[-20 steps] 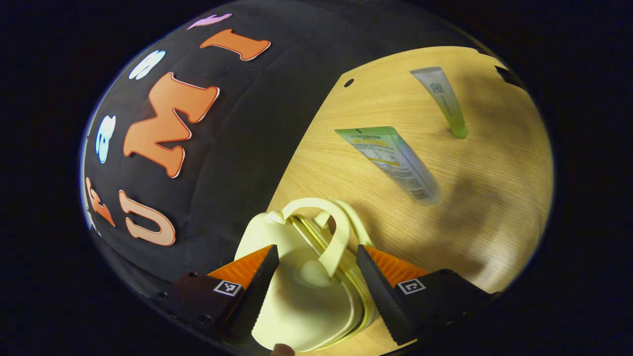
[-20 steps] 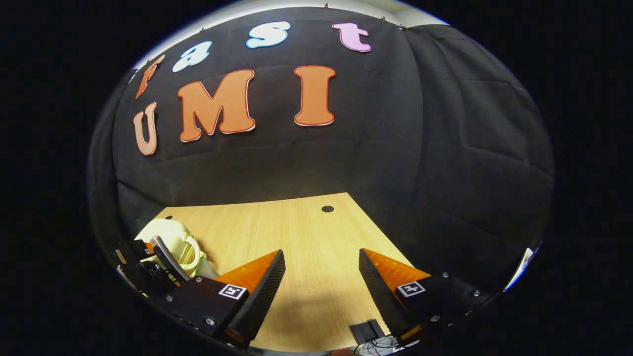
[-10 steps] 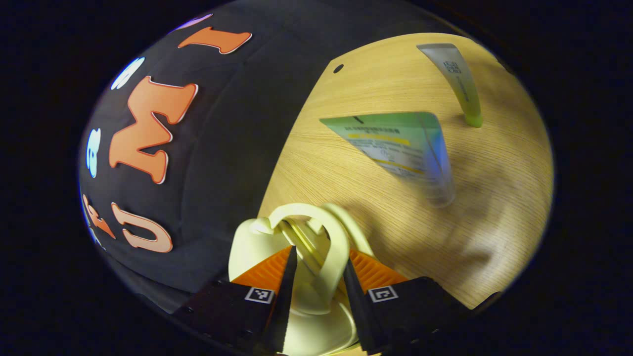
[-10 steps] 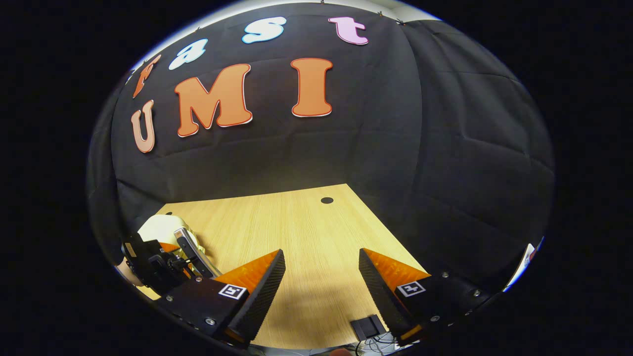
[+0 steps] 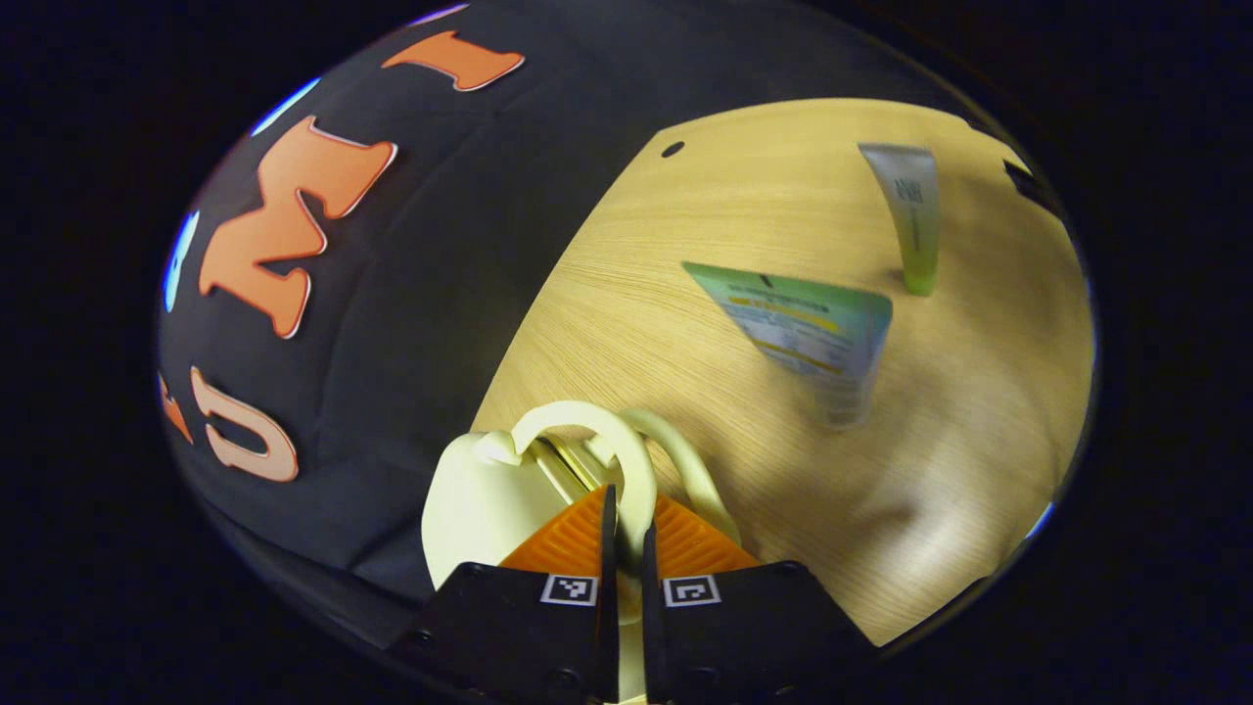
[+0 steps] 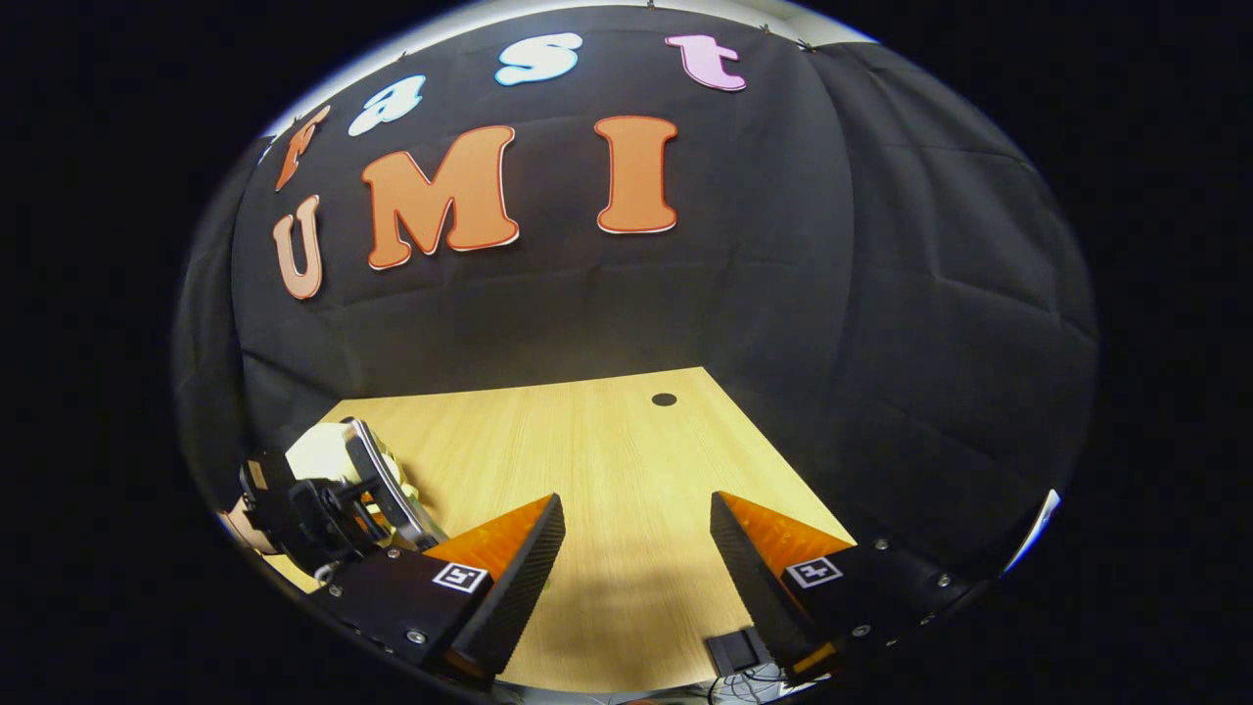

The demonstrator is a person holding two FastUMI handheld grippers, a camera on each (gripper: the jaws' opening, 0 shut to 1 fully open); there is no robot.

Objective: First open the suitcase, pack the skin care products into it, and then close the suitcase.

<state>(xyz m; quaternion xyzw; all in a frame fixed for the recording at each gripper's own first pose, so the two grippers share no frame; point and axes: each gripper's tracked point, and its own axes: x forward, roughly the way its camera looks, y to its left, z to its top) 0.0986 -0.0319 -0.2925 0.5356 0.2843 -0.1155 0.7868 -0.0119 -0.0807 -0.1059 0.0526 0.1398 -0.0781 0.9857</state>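
Note:
A small pale-yellow suitcase point(image 5: 480, 499) lies closed at the table's edge by the wall. My left gripper point(image 5: 629, 501) is shut on one of its two loop handles point(image 5: 636, 460), which runs down between the fingers. Beyond it on the wood lie a wide tube with a green and white label point(image 5: 808, 333) and a slim clear tube with a green cap point(image 5: 912, 220). In the right gripper view my right gripper point(image 6: 636, 534) stands open over bare table, holding nothing. Far to its left are the suitcase point(image 6: 318, 450) and the other gripper point(image 6: 323, 504) on it.
The wooden table point(image 6: 607, 460) has a small dark hole point(image 6: 664, 399) near the back, by the black wall. A small black block point(image 6: 732, 651) and some cables sit at the table's front edge. Another dark object point(image 5: 1028, 181) lies at the edge past the slim tube.
My left gripper went from wide open around the suitcase's top to shut on the handle. The right gripper stayed open and hardly moved.

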